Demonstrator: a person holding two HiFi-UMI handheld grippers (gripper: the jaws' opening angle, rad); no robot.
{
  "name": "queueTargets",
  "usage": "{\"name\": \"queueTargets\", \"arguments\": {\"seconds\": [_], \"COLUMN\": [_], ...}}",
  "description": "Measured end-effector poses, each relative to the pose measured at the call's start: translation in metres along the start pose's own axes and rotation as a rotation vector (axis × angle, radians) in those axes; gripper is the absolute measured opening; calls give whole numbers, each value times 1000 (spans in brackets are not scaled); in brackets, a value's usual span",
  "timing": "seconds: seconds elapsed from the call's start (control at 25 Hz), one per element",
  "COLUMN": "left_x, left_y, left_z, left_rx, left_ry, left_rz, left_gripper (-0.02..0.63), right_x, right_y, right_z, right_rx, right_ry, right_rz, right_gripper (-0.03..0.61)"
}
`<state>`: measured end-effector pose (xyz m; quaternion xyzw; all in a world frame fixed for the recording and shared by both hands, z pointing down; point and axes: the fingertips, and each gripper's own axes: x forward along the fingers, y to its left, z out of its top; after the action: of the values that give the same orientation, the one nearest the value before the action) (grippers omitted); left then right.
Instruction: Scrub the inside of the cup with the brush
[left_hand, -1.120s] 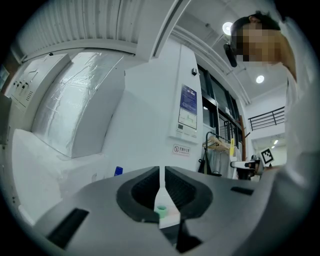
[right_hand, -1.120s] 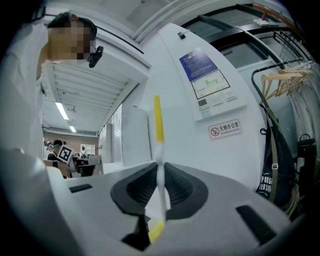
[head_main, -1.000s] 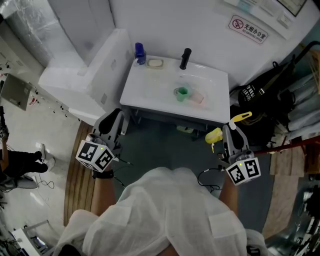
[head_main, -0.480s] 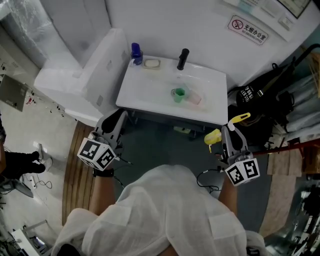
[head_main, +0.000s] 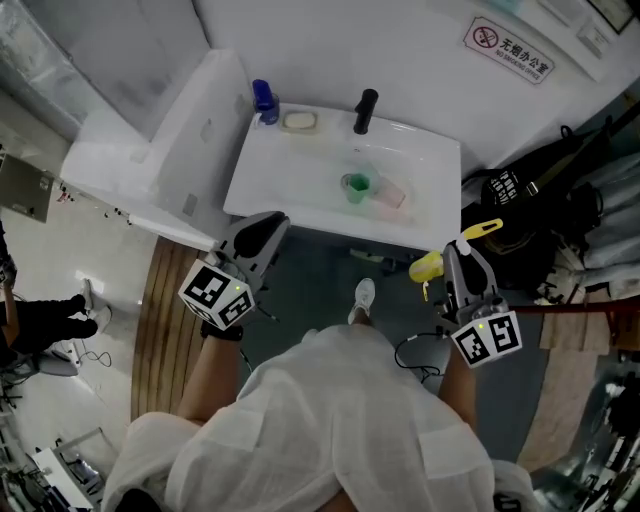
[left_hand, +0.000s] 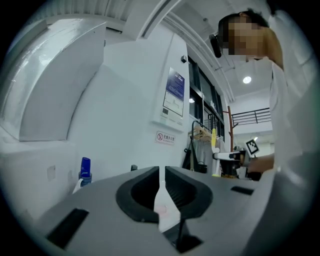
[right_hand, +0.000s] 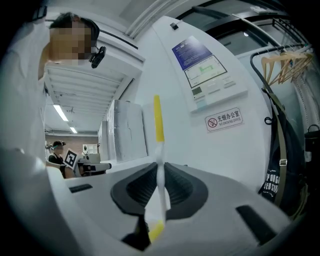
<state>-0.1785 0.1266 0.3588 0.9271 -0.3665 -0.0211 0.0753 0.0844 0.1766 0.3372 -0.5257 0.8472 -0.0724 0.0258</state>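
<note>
A yellow brush is clamped in the right gripper. The left gripper is held closed, empty. A green cup is seen in the sink.

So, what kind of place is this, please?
Probably a washing corner in a workplace or workshop, not a home: a white wash basin with a black tap, a blue bottle at its corner, and a no-smoking sign on the wall above.
</note>
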Motion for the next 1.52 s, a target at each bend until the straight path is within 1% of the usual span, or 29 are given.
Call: {"name": "queueTargets", "arguments": {"seconds": [0.12, 0.32, 0.36, 0.4, 0.44, 0.52, 0.56, 0.68, 1.04, 1.32, 1.4, 1.52], "left_x": [32, 88, 98, 108, 117, 134, 142, 165, 215, 244, 252, 261], "left_y": [6, 21, 22, 24, 25, 28, 31, 37, 35, 38, 40, 40], "left_z": [-3, -24, -29, -34, -41, -53, -58, -75, -132, -172, -184, -205], "left_rx": [-5, 25, 26, 25, 24, 17, 11, -2, 42, 65, 74, 104], "left_ry": [-5, 26, 41, 58, 76, 99, 108, 146, 314, 423, 458, 533], "left_rz": [-2, 0, -1, 0, -2, -5, -5, -1, -24, -31, -44, -87], "left_gripper": [32, 35, 47, 114, 145, 157, 187, 216, 269, 328, 337, 351], "right_x": [20, 58, 64, 71, 78, 92, 98, 114, 132, 136, 138, 139], "right_y": [-21, -59, -66, -74, -81, -94, -100, -115, -159, -179, -183, -188], "right_z": [-3, -4, -4, -4, -4, -5, -5, -6, -10, -15, -18, -24], "right_rx": [17, 34, 38, 43, 46, 50, 50, 53, 73, 81, 82, 91], "right_ry": [12, 27, 31, 34, 38, 45, 49, 59, 74, 80, 85, 94], "right_rz": [27, 72, 81, 90, 98, 115, 125, 153, 202, 252, 261, 263], "right_gripper": [40, 41, 41, 40, 41, 41, 40, 41, 41, 41, 41, 41]}}
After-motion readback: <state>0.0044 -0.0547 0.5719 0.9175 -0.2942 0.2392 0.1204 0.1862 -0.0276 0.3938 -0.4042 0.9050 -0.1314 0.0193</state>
